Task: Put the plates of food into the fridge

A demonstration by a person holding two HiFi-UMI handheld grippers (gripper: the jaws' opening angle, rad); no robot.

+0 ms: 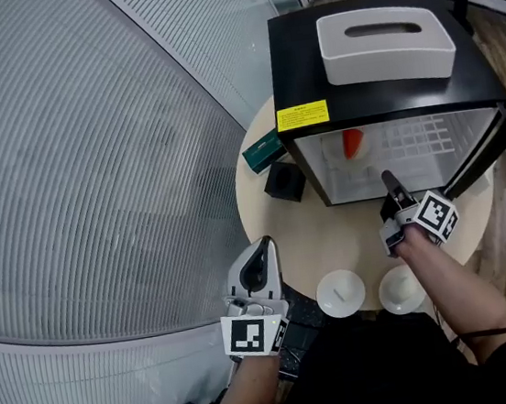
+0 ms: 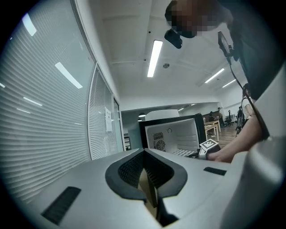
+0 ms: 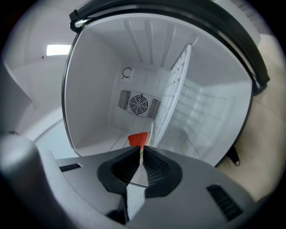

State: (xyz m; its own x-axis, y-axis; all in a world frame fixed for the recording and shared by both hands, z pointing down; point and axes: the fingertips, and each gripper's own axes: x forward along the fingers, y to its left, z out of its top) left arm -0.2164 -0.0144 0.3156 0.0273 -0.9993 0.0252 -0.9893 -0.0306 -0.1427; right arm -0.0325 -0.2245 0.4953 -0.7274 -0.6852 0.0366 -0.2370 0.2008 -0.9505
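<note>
The black mini fridge [image 1: 382, 59] stands open on the round table [image 1: 331, 232]. A red piece of food [image 1: 353, 143] lies inside it on the white floor. Two white plates [image 1: 340, 293] [image 1: 401, 289] sit at the table's near edge. My right gripper [image 1: 390, 186] is shut and empty, its tips at the fridge's mouth. In the right gripper view the shut tips [image 3: 140, 150] point at the red food [image 3: 138, 138]. My left gripper [image 1: 263, 246] is shut and empty at the table's left edge. Its view shows the shut jaws [image 2: 144, 152] tilted up, with the open fridge [image 2: 174, 134] beyond.
A white tissue box [image 1: 386, 43] rests on the fridge's top. The fridge door [image 1: 490, 142] hangs open to the right. A wire shelf [image 3: 174, 89] divides the inside. A green box [image 1: 265, 151] and a black cube [image 1: 284, 181] lie left of the fridge. A ribbed wall [image 1: 74, 174] curves along the left.
</note>
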